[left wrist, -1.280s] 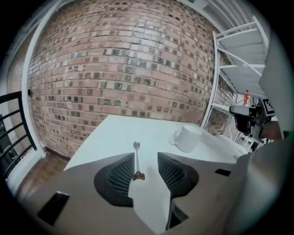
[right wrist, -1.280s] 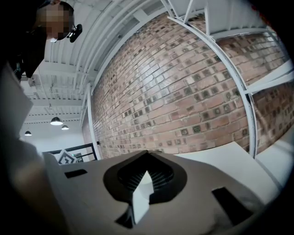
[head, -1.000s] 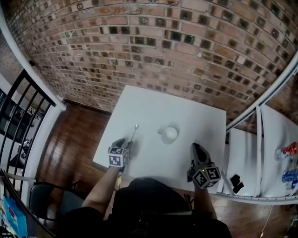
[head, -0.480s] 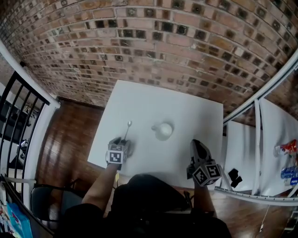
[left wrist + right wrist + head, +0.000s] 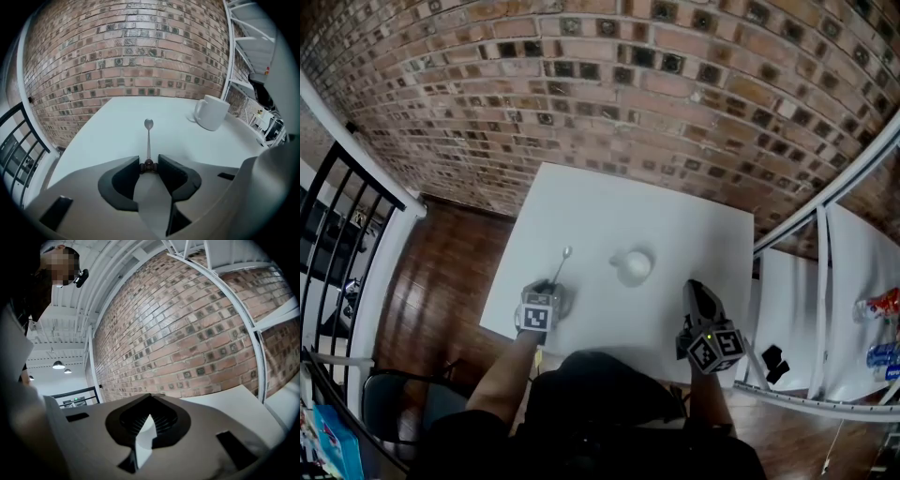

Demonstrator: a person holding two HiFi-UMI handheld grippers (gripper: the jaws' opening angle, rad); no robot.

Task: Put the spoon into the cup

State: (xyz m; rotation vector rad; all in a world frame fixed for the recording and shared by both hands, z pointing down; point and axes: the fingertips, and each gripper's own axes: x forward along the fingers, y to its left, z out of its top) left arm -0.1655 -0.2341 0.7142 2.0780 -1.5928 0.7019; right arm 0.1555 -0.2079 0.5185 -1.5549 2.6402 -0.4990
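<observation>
A slim metal spoon (image 5: 562, 263) lies on the white table (image 5: 675, 220), bowl toward the brick wall, left of a white cup (image 5: 634, 266). My left gripper (image 5: 551, 286) sits at the spoon's near end. In the left gripper view its jaws have just been closing, and the fingertips now pinch the dark tip of the spoon (image 5: 148, 140) handle. The cup (image 5: 212, 111) stands upright to the right, handle facing left. My right gripper (image 5: 693, 284) hovers over the table's near right part, right of the cup, and is shut with nothing in it (image 5: 150, 397).
A brick wall (image 5: 609, 84) backs the table. A black railing (image 5: 347, 216) runs along the left over wooden floor. At the right is a white shelf (image 5: 853, 281) with bottles (image 5: 877, 305) and a small black object (image 5: 773, 358).
The left gripper has come down to the spoon's near end and its jaws have narrowed around the handle tip. The right gripper, spoon and cup have kept their places.
</observation>
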